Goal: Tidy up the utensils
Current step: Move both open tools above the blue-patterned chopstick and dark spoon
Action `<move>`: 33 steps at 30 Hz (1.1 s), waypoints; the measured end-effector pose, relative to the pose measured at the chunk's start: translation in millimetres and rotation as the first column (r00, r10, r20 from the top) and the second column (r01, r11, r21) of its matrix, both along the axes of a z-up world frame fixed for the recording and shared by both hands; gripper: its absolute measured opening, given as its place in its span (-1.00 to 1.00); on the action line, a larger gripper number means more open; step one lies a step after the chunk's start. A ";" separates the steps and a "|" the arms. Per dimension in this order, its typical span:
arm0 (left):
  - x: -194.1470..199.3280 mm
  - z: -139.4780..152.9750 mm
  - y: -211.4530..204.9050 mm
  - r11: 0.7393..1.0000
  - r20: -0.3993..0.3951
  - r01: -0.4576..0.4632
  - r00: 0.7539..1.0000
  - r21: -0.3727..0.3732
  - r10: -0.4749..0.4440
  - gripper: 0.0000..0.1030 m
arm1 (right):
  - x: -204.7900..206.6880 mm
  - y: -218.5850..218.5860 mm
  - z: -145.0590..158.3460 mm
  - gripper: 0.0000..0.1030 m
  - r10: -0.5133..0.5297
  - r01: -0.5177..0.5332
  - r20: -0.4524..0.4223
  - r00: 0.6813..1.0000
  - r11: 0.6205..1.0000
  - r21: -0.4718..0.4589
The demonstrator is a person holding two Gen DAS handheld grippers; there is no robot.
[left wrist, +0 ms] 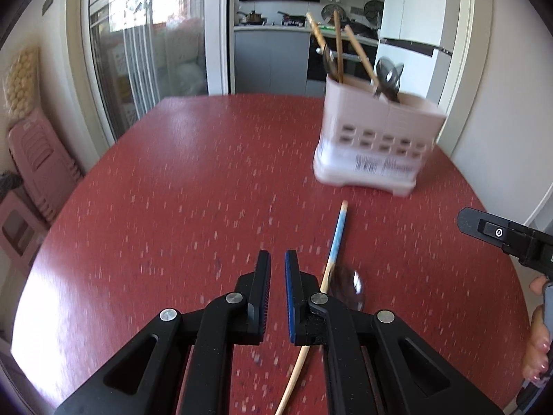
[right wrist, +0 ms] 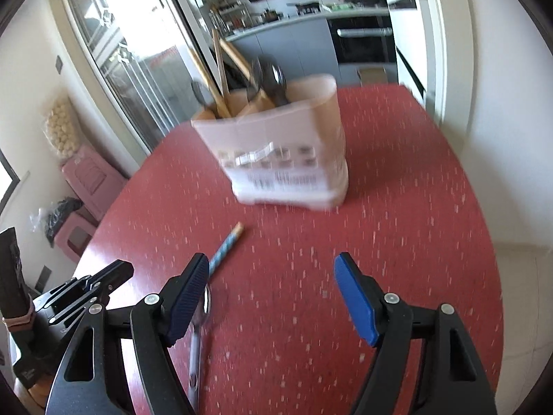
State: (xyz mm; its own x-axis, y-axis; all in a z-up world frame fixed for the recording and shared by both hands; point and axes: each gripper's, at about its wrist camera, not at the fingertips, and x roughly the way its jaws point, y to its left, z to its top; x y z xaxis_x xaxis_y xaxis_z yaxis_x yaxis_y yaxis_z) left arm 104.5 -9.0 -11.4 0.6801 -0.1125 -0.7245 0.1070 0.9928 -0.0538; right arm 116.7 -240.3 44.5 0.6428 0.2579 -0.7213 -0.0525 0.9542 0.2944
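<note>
Chopstick (left wrist: pixel 337 233) blue-banded, wooden, on table; left gripper (left wrist: pixel 277 269) shut, empty; right gripper (right wrist: pixel 271 269) wide, empty.

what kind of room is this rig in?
Most likely a home dining area opening onto a kitchen. A red speckled table holds a pink utensil holder of chopsticks and spoons; behind it are a counter with pots and a built-in oven.

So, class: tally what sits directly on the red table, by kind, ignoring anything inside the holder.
Chopstick: 1
Spoon: 1
Utensil holder: 1
Total: 3
</note>
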 end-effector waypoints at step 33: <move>-20.2 -38.8 31.3 0.998 -0.083 -0.055 0.995 0.000 0.055 1.00 | -23.5 18.2 -47.9 0.99 -0.008 0.015 -0.161 0.987 0.999 0.041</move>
